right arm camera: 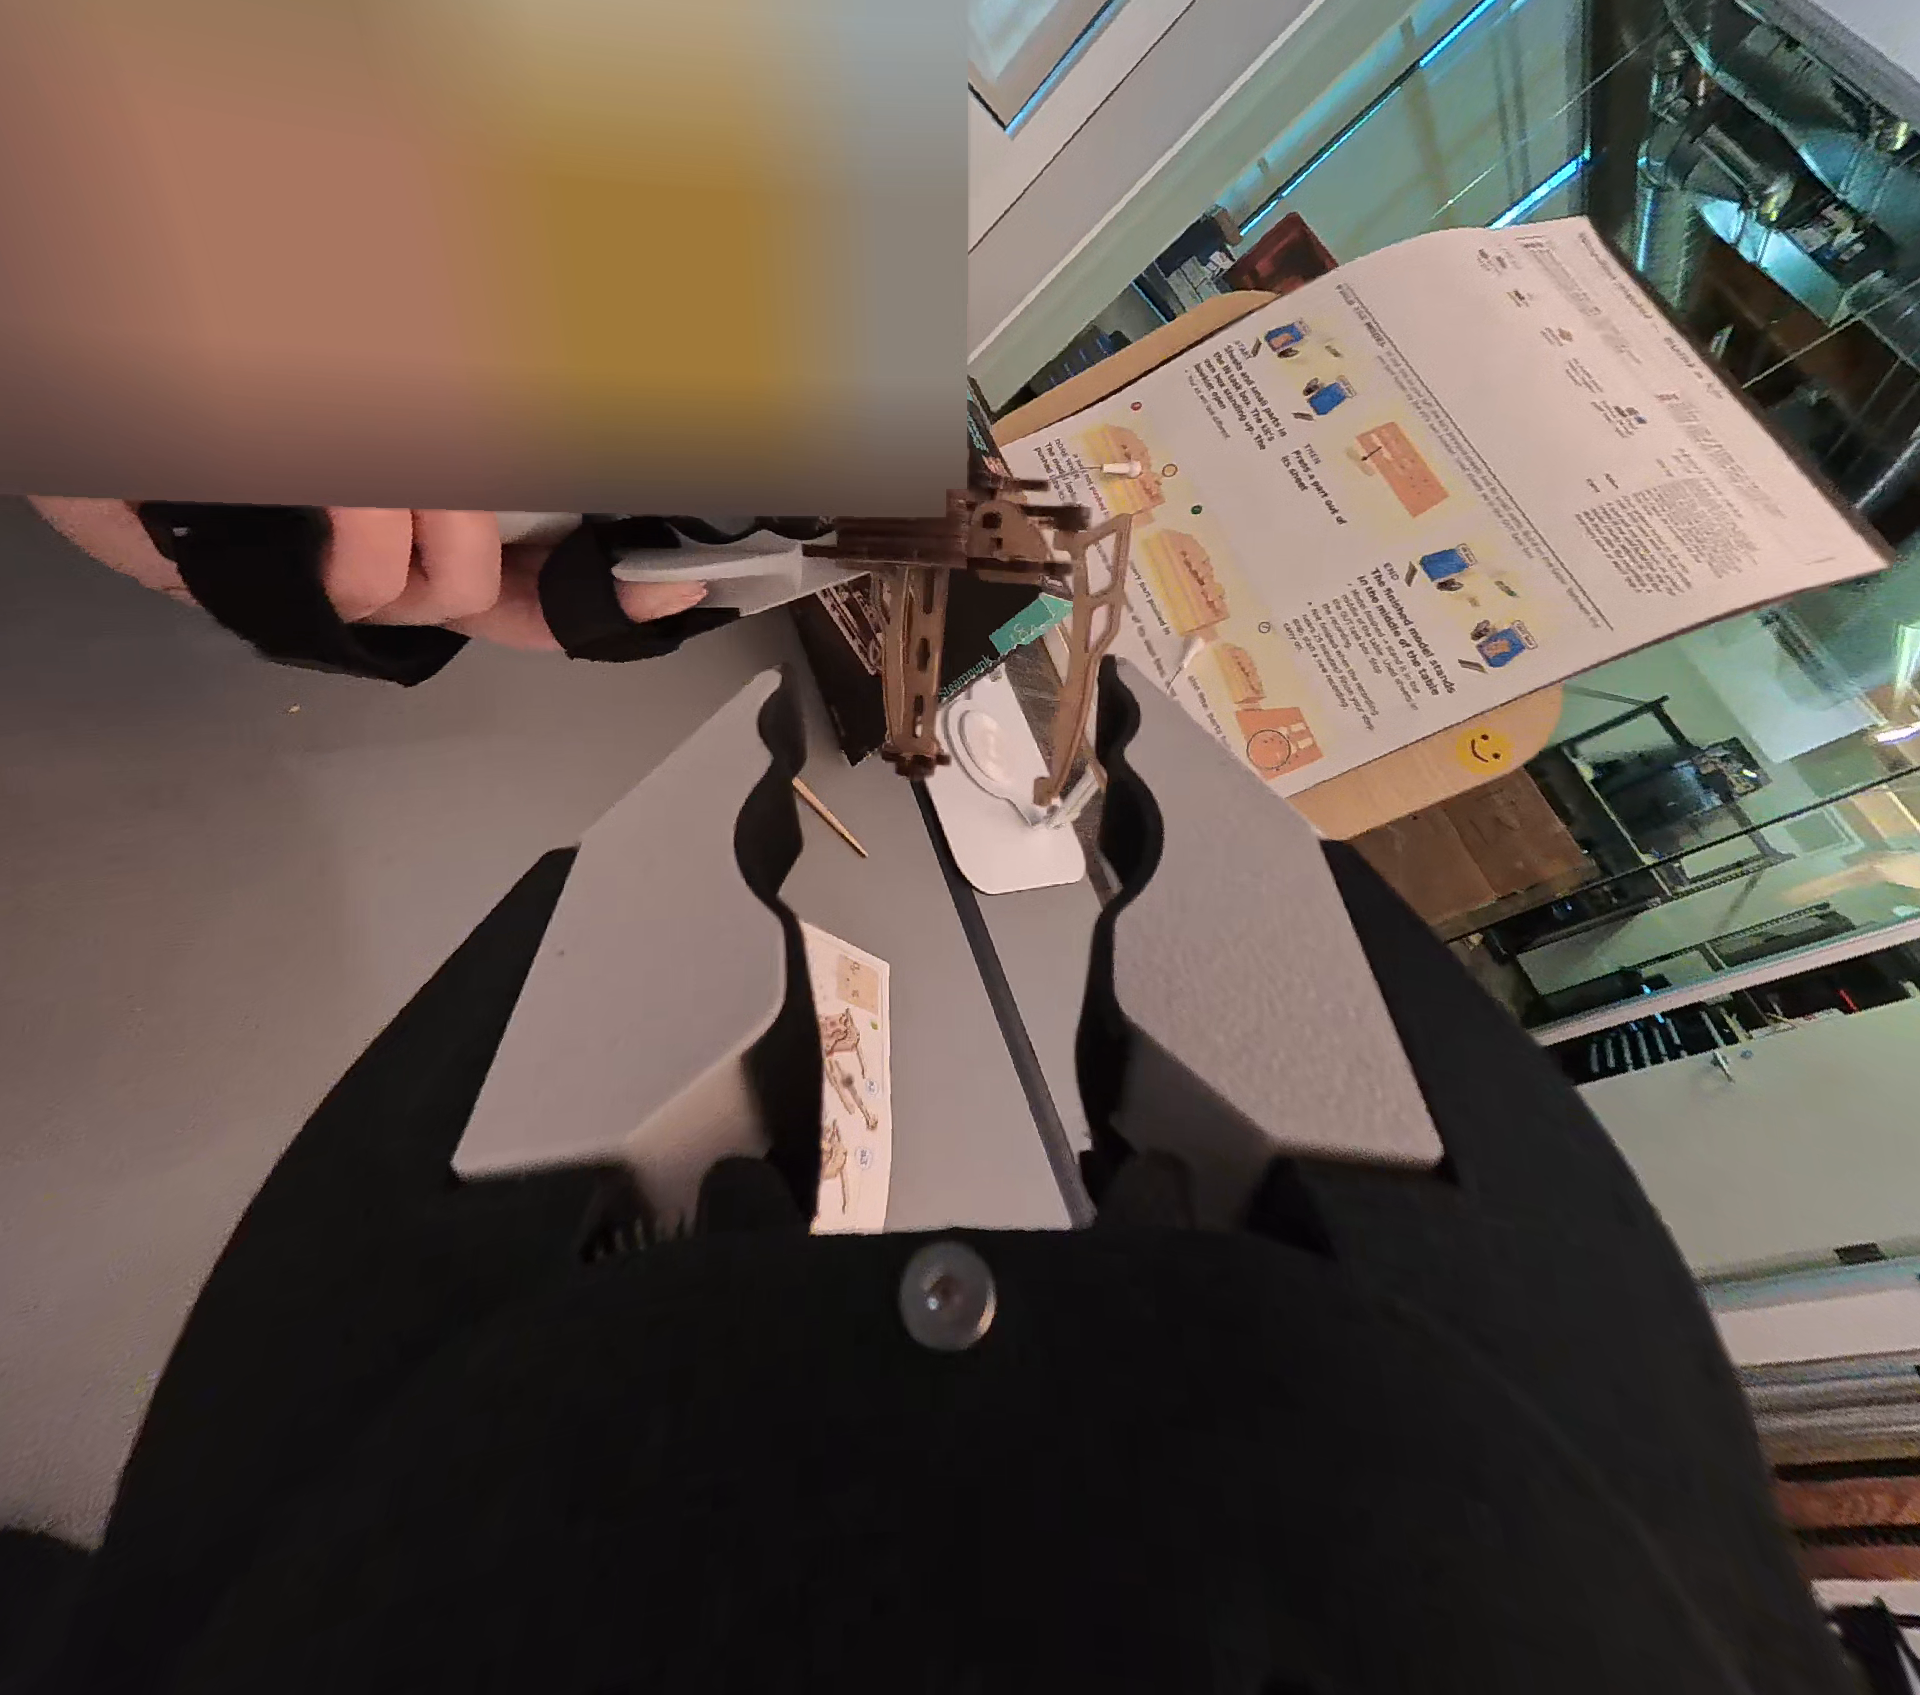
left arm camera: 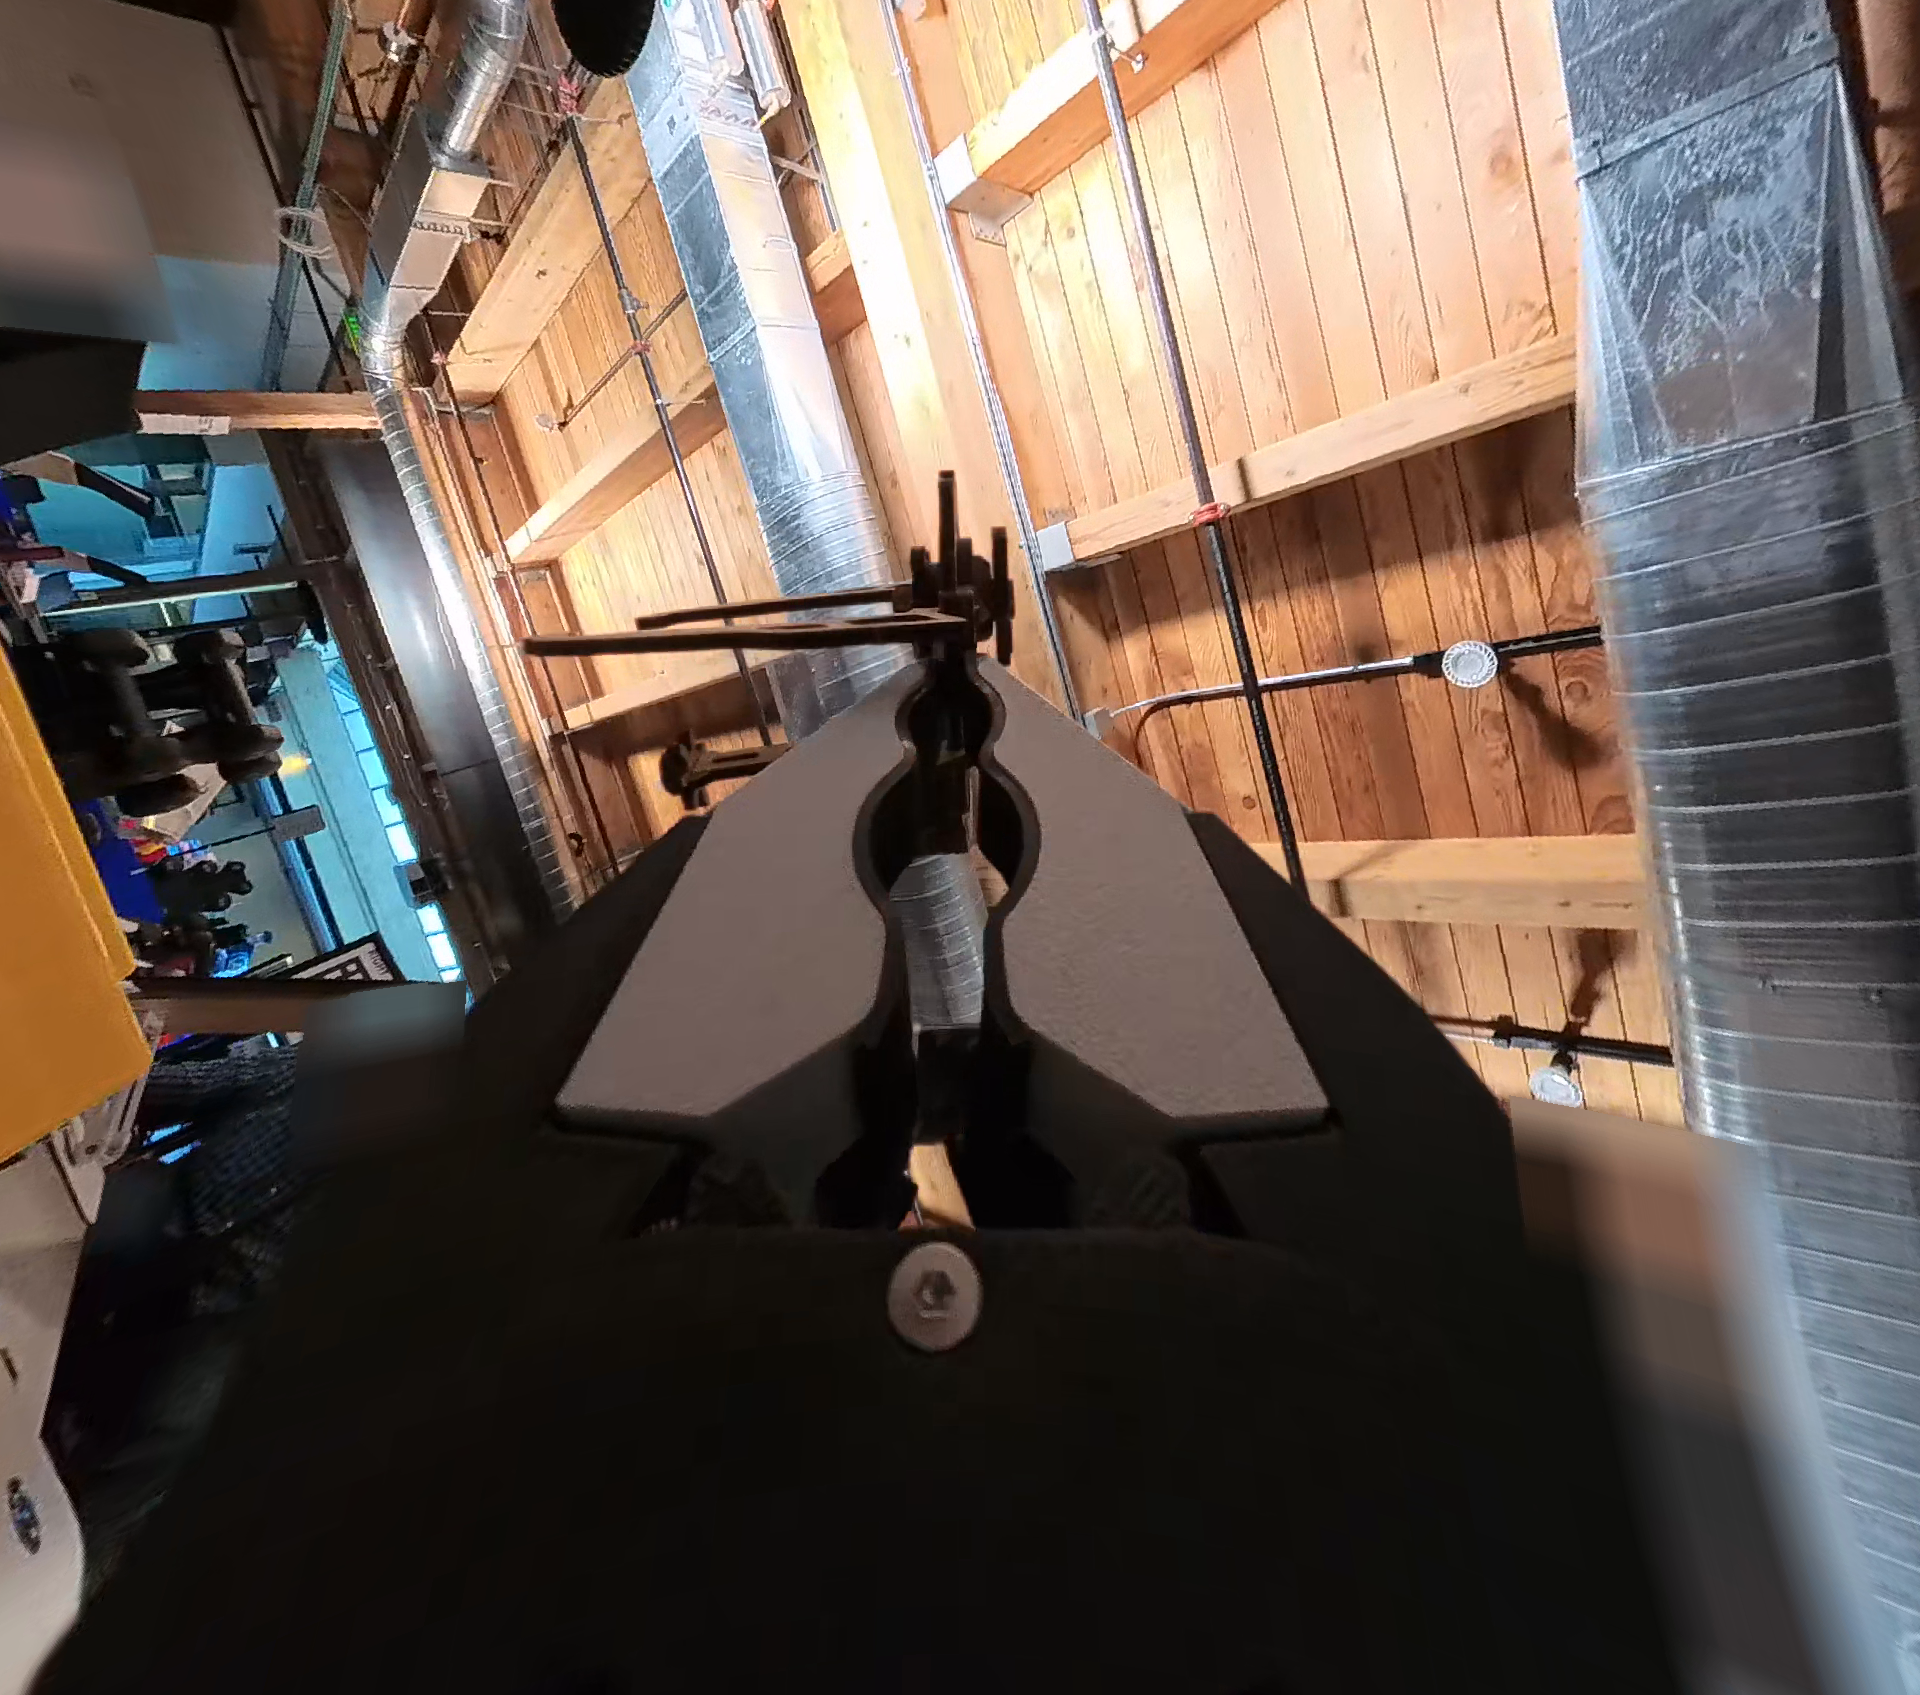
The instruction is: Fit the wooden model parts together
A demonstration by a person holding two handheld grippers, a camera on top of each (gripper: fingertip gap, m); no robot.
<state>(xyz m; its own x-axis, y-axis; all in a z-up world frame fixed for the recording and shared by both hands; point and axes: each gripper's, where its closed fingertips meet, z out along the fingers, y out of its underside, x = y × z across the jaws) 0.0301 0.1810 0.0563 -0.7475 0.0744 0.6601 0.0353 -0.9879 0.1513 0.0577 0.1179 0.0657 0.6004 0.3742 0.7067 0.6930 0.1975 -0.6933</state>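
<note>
Model (right arm camera: 966, 565) sits pinched in my left gripper (left arm camera: 951, 669), legs pointing toward my right gripper (right arm camera: 940, 695), which is spread open, one leg possibly brushing its right finger (right arm camera: 1174, 824); right is nearer.

The wooden model (left arm camera: 940, 606) shows only as a dark silhouette, its base hidden between the left claw's (left arm camera: 951, 679) fingers.

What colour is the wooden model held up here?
Light tan-brown wood, clearest in the right wrist view; the left shows only a dark silhouette.
</note>
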